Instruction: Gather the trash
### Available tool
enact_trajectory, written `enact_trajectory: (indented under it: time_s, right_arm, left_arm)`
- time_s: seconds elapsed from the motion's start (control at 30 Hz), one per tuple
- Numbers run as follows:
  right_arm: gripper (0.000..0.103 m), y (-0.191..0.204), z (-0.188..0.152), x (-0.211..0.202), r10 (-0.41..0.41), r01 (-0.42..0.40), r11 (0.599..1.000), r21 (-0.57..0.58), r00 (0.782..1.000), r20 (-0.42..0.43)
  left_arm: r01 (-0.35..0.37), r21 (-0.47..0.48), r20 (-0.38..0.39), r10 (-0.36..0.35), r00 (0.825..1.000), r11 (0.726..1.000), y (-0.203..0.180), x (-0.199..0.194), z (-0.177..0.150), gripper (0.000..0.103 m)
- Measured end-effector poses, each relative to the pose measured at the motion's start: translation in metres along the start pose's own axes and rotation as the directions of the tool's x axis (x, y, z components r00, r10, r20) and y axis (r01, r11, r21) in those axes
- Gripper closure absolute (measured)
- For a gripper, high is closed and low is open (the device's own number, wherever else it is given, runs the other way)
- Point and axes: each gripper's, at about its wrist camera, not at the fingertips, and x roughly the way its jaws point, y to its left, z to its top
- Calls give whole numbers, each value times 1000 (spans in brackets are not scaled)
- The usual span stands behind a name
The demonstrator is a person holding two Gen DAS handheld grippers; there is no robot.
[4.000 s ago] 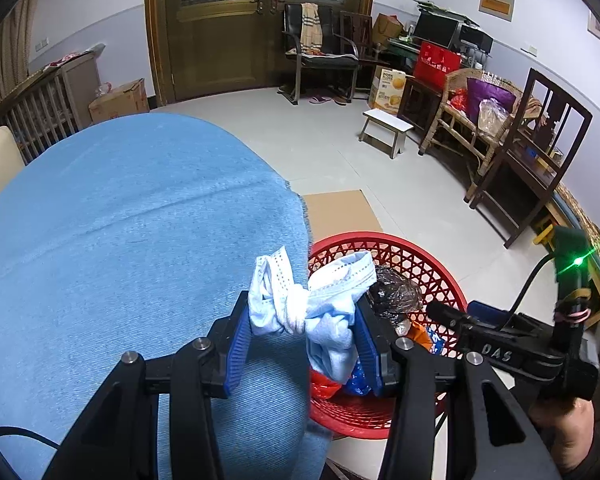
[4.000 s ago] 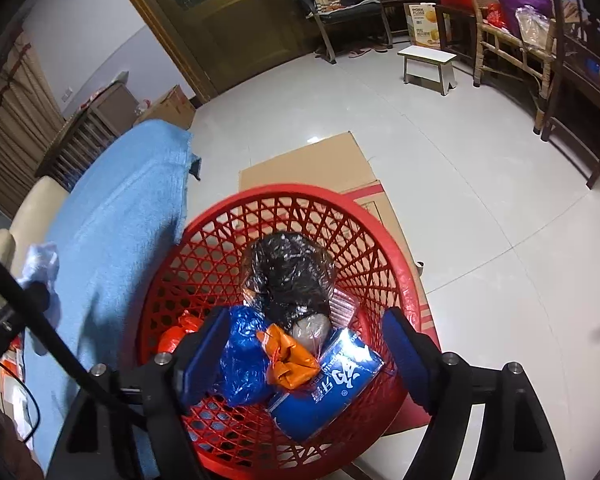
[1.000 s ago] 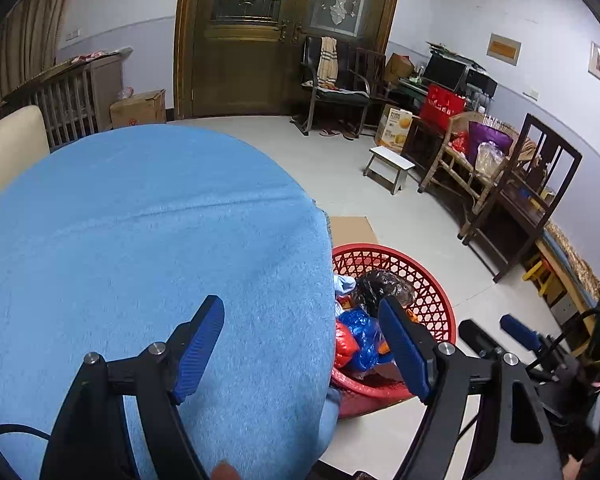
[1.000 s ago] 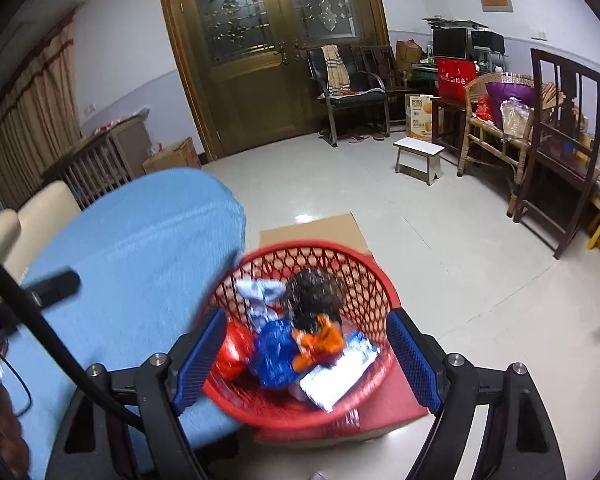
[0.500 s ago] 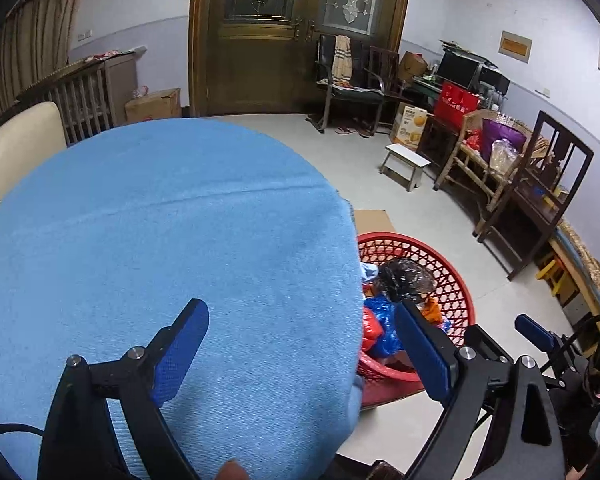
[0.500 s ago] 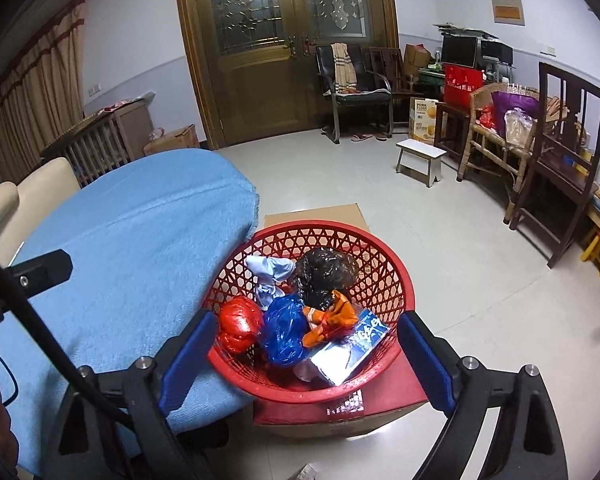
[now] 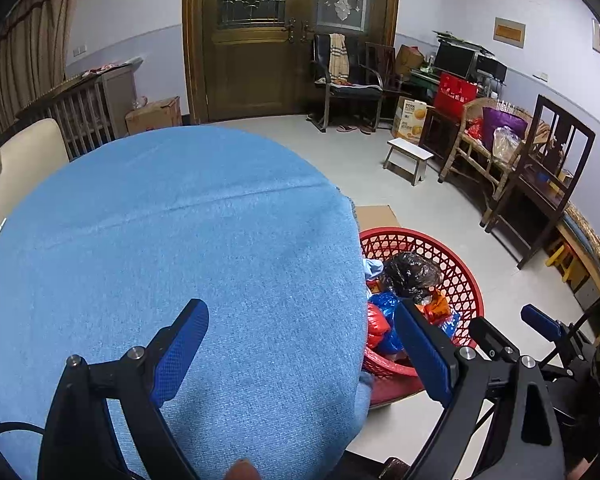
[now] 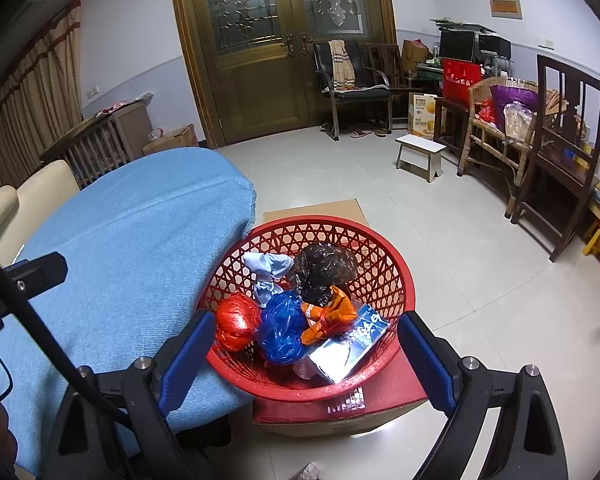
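Left hand-held gripper is hanging over the blue-cloth surface, jaws wide, nothing between them; they have just been opening. Right hand-held gripper is hovering above the red basket, jaws also wide and empty, also just been opening.

Red basket is sitting on a red-topped cardboard box on the floor, just beside the edge of the blue-cloth surface. Trash is lying inside the basket: light blue crumpled mask at the back left, dark plastic bag beside it, red wad at front left, blue plastic bag in the middle, orange wrapper touching it, blue-white packet at front right. In the left wrist view the basket is showing partly behind the cloth edge, right gripper's blue fingertip sticking in at right.
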Motion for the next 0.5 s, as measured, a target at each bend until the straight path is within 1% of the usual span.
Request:
enact_trajectory:
  time_s: [0.33, 0.5]
  right_arm:
    - [9, 0, 0, 0, 1, -1, 1000, -3, 1000, 1]
    - [9, 2, 1, 0, 2, -2, 1000, -6, 1000, 2]
  left_arm:
    - [-2, 3, 8, 2, 1000, 1000, 0, -5, -1, 9]
    - [18, -10, -1, -18, 1000, 1000, 2, -4, 0, 9]
